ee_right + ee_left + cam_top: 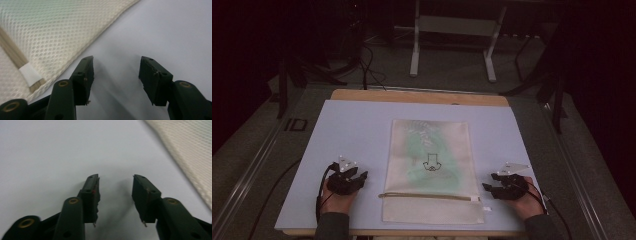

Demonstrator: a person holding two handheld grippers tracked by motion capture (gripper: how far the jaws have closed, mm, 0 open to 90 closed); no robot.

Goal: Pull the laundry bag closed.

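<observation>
The mesh laundry bag [430, 170] lies flat in the middle of the pale blue mat [352, 135], its long side running from near to far, with a zipper [427, 196] crossing it close to the near end. Through the mesh the high view shows a pale green garment [424, 150] with a small dark drawing on it, filling most of the bag's far part. The left gripper [362, 176] rests on the mat to the left of the bag, near its near-left corner, held in the person's left hand [338, 197]; the right gripper [486, 187] rests to the right of the bag, held in the right hand [523, 200]. Both claws stand apart with nothing between them, and bare mat lies between each gripper and the bag. The mat sits on a wooden table [422, 96], whose edge shows at the far side; beyond it on the floor stands a white metal frame [452, 35]. The left gripper view shows the bag's woven edge [190, 152] at the right. The right gripper view shows the honeycomb mesh [55, 30] up close and the zipper's end under a white tab [30, 73], details too small to make out from above.
</observation>
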